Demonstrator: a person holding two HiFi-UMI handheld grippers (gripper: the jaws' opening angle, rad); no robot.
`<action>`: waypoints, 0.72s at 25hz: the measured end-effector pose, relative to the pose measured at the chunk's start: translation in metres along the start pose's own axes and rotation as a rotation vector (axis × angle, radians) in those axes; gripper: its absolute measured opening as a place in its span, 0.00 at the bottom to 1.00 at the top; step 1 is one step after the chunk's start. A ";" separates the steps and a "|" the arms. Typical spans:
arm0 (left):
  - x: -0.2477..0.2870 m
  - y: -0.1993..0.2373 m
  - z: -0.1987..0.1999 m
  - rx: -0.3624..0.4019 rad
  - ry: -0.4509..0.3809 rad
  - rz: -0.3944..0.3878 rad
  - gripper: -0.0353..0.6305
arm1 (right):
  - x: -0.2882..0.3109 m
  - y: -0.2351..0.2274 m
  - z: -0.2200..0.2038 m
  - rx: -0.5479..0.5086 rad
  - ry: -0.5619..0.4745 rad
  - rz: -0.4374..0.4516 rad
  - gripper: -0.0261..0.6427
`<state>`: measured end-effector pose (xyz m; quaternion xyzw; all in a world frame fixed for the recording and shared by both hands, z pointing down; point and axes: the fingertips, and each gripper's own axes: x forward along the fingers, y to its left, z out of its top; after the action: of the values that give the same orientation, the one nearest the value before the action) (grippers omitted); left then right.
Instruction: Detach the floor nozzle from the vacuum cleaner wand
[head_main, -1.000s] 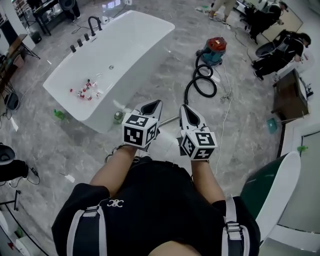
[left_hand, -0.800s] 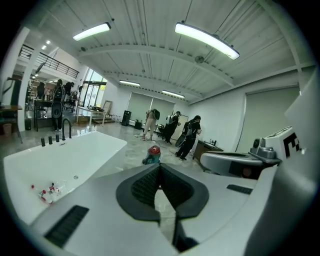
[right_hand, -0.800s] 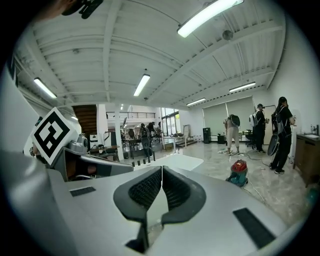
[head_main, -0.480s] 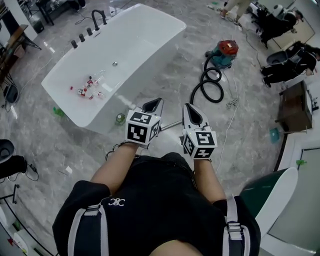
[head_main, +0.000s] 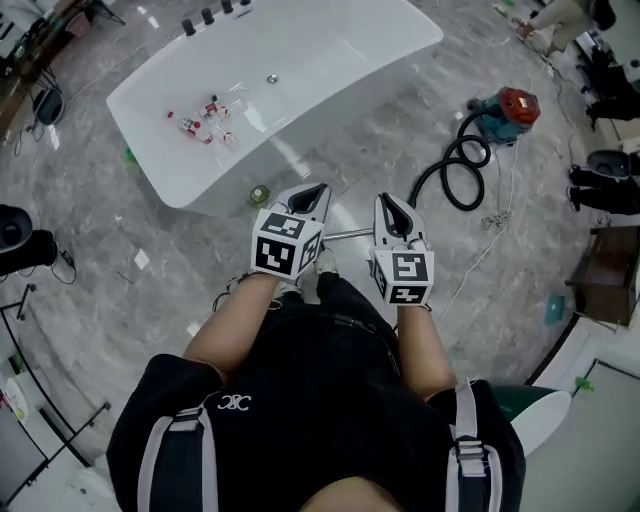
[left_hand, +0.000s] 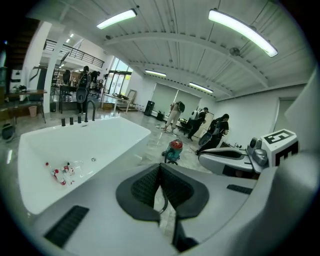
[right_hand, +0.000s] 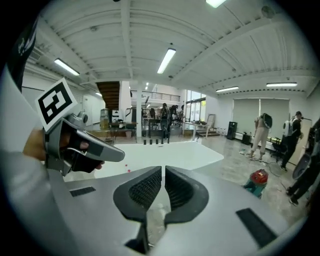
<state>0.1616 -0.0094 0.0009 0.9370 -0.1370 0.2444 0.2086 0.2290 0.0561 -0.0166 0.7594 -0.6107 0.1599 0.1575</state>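
The shiny wand (head_main: 348, 235) lies on the floor in the middle of the head view, between the two grippers. Its nozzle end is hidden behind the left gripper (head_main: 312, 192). The left gripper and the right gripper (head_main: 390, 203) are both squeezed closed on nothing. I think they should open, hold the wand and the nozzle, then pull straight apart.

Head view peers steeply down from above the person (head_main: 320, 420). Both gripper views ride low and near the floor, looking far across the room. All three share the long white bathtub (head_main: 330, 60) (left_hand: 100, 140) (right_hand: 175, 152) and the red-topped teal vacuum canister (head_main: 508, 108) (left_hand: 173, 150) (right_hand: 256, 181).
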 end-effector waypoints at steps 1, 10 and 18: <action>0.006 0.011 -0.009 -0.020 0.013 0.026 0.07 | 0.010 0.002 -0.006 -0.008 0.019 0.043 0.06; 0.042 0.112 -0.106 -0.214 0.157 0.284 0.07 | 0.118 0.027 -0.094 -0.142 0.183 0.373 0.06; 0.083 0.171 -0.217 -0.386 0.199 0.358 0.07 | 0.215 0.092 -0.242 -0.348 0.323 0.716 0.06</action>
<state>0.0834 -0.0724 0.2709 0.8122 -0.3231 0.3375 0.3492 0.1708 -0.0460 0.2982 0.4268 -0.8212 0.2157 0.3114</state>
